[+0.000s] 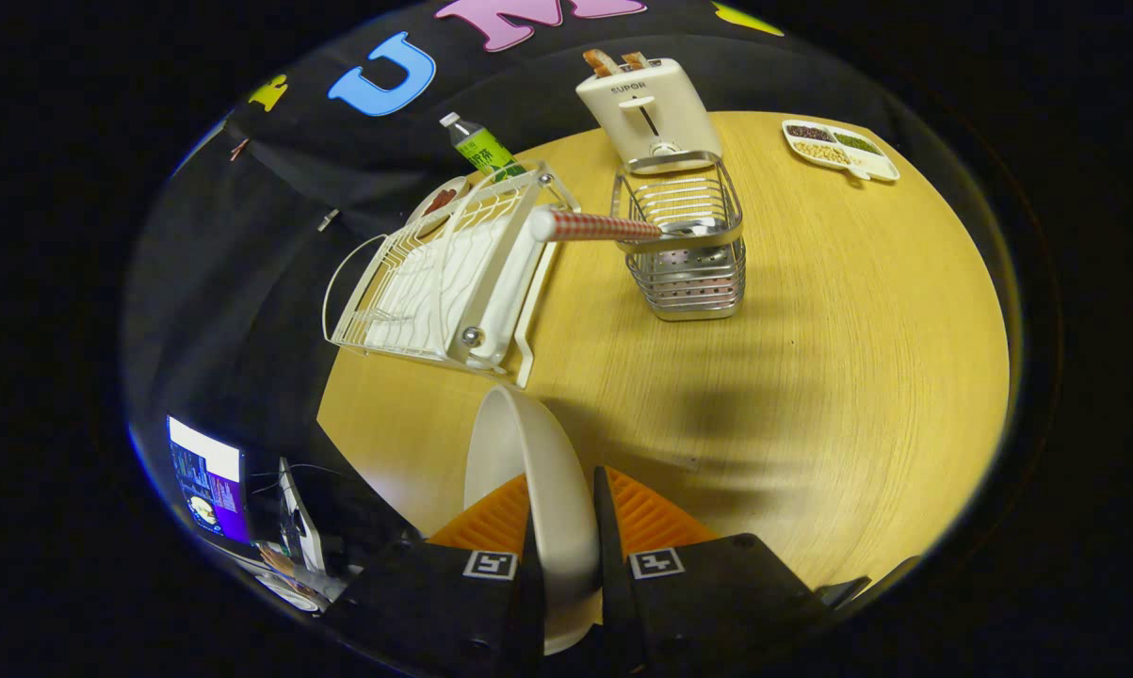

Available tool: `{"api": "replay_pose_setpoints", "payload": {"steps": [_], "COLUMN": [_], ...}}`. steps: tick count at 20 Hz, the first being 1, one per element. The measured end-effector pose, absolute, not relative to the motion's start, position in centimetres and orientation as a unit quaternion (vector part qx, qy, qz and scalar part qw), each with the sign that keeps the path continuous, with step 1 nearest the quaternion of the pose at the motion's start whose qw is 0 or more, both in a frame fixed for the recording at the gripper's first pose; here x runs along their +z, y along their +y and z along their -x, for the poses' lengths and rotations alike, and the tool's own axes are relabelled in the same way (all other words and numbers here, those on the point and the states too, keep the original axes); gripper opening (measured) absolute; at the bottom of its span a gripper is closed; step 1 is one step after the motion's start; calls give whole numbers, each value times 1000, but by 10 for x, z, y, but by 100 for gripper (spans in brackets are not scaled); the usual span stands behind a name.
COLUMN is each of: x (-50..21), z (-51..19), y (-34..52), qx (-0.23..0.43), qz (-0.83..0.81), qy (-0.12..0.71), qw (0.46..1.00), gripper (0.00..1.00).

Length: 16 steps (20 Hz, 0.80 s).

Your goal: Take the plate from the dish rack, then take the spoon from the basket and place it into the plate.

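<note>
Now plate edge-on between the pinching gripper fingers.

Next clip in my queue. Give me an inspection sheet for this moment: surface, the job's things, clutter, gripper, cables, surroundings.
Surface: round wooden table, a shadow across it ahead of the gripper.
Job's things: plate out of the dish rack, held on edge above the table; spoon in the basket, checked handle leaning toward the rack.
Clutter: toaster with bread beyond the basket; green bottle and a small dish behind the rack; divided snack tray at the far edge.
Gripper: gripper with jaws shut on the plate's rim.
Cables: thin wires by the screen.
Surroundings: black cloth wall.
</note>
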<state>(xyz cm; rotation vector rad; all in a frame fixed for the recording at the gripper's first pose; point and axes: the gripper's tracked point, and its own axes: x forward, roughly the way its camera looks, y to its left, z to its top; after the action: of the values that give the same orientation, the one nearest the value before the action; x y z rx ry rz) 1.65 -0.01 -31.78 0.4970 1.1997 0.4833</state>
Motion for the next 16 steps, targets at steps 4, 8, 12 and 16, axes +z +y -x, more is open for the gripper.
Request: {"api": "replay_pose_setpoints", "payload": {"steps": [4,8,12,16], "x": [-340,-349,-332,-281], "z": [-32,-44,-52,-79], "y": [-7,-22,-29,-33], "qx": [208,198,216,239], "qz": [-254,-228,-180,-115], "qy": [557,538,483,372], "qw": [763,787,829,890], "gripper": [30,34,79,99]}}
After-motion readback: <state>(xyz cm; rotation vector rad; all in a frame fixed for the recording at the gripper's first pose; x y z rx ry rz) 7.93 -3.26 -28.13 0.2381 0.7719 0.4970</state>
